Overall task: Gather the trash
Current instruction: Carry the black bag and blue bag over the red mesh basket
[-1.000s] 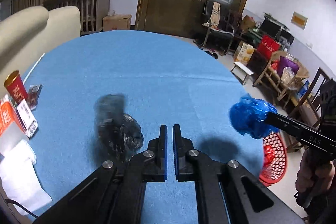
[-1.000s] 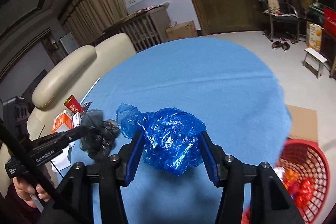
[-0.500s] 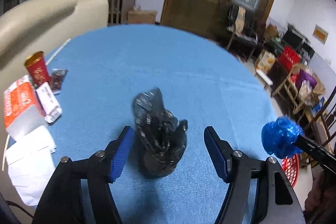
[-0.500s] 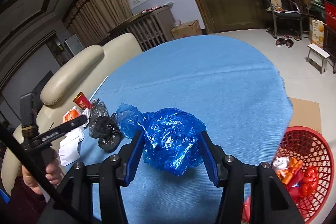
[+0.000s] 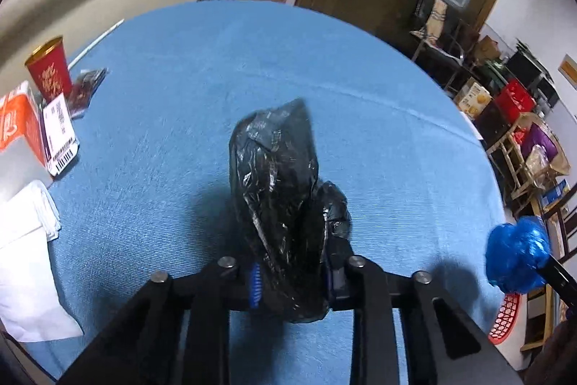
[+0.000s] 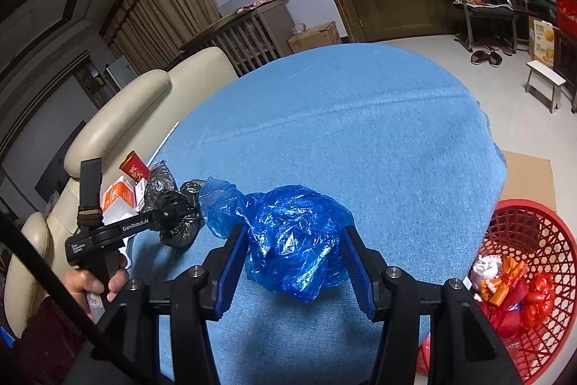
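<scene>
We find the left gripper clamped on a crumpled black plastic bag; its jaws have just been closing, narrow now, pads pressed into the bag's base on the blue tablecloth. The right gripper stands moderately wide, grasping a crumpled blue plastic bag above that cloth. Beyond the cloth's right edge, on the floor, sits a red basket of wrappers.
</scene>
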`<move>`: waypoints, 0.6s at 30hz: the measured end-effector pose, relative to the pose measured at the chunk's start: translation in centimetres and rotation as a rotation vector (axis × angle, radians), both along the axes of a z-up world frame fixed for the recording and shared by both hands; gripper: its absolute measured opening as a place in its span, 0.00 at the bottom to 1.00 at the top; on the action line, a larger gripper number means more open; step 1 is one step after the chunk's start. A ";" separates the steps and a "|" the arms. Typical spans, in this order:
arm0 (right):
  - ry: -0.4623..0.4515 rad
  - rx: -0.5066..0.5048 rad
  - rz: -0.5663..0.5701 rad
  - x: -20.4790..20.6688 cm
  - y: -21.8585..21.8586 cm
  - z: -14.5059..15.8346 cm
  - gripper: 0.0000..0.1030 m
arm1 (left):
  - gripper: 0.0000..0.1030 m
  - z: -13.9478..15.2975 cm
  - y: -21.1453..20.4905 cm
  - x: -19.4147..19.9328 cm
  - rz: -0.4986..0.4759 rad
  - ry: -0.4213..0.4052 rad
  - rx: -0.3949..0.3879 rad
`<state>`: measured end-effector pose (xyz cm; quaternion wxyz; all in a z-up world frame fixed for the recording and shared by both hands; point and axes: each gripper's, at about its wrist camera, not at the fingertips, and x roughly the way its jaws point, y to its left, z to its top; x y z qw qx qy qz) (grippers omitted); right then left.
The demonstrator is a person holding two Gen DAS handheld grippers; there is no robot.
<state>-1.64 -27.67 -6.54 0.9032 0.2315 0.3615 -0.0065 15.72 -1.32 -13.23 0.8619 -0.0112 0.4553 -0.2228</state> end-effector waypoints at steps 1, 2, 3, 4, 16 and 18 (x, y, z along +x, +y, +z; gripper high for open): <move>-0.003 -0.006 -0.002 -0.1 0.0 0.1 0.54 | 0.21 0.5 -0.3 -0.6 -0.009 -0.015 -0.002; -0.007 -0.012 -0.005 -0.2 -0.1 0.2 0.54 | 0.20 1.1 -0.7 -1.2 -0.025 -0.030 -0.004; -0.010 -0.013 -0.008 -0.3 -0.1 0.2 0.54 | 0.20 1.6 -1.2 -1.7 -0.041 -0.044 -0.008; -0.013 -0.010 -0.011 -0.4 -0.2 0.3 0.54 | 0.19 2.1 -1.5 -2.2 -0.055 -0.058 -0.013; -0.027 -0.025 -0.115 -4.6 -3.6 0.6 0.55 | 0.19 5.9 -8.9 -7.2 -0.261 -0.135 -0.065; -0.025 -0.025 -0.137 -5.5 -4.3 0.6 0.55 | 0.19 6.2 -9.7 -7.7 -0.287 -0.143 -0.067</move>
